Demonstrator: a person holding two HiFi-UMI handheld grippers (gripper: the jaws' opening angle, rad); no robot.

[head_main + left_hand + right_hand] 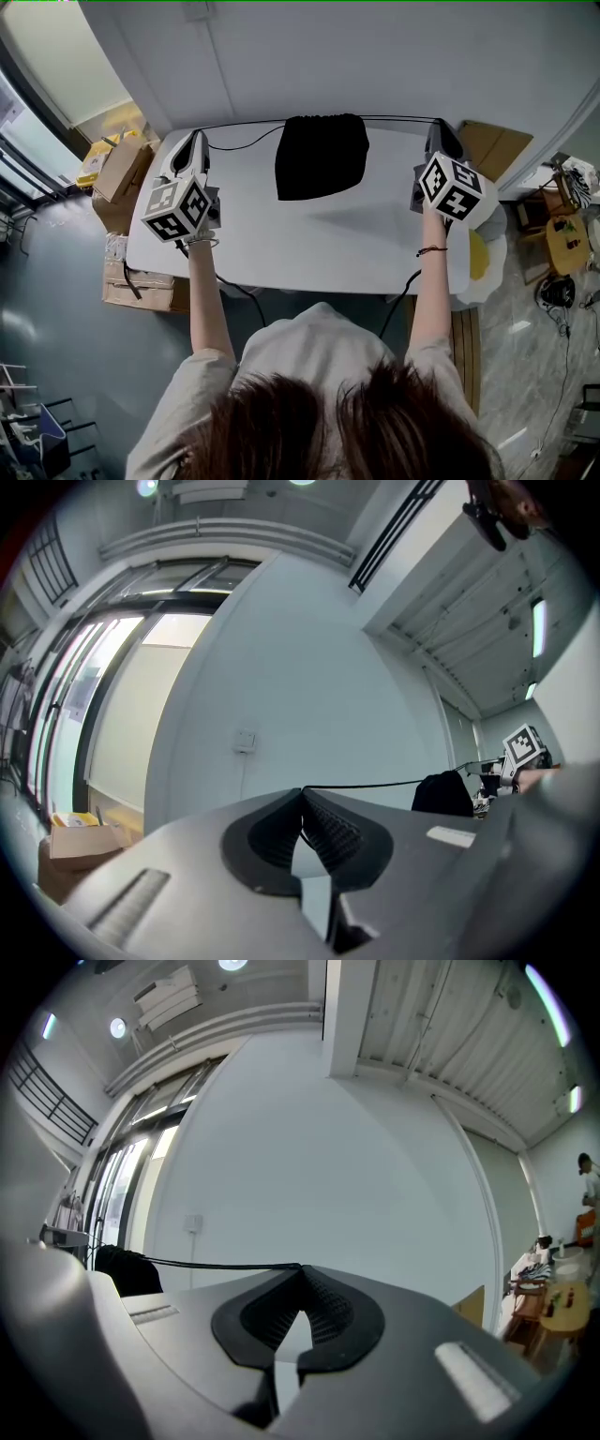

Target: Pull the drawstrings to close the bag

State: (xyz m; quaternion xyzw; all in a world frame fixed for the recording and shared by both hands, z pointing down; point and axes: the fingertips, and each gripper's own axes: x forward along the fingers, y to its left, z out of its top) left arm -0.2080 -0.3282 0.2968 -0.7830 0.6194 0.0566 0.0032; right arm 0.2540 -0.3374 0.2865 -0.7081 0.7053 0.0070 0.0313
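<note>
A black drawstring bag (322,155) lies on the white table (281,244) near its far edge, its mouth gathered tight at the top. Two black drawstrings run out from the mouth, one to each side. My left gripper (199,139) is at the table's far left, shut on the left drawstring (246,125); the cord (375,785) leaves its closed tips and runs taut to the bag (442,794). My right gripper (441,131) is at the far right, shut on the right drawstring (398,118), and that cord (216,1265) stretches from its tips to the bag (127,1272).
The table stands against a white wall (375,56). Cardboard boxes (122,169) sit on the floor to the left, more cardboard (492,145) and a small wooden table (567,239) to the right. Cables hang off the table's near edge.
</note>
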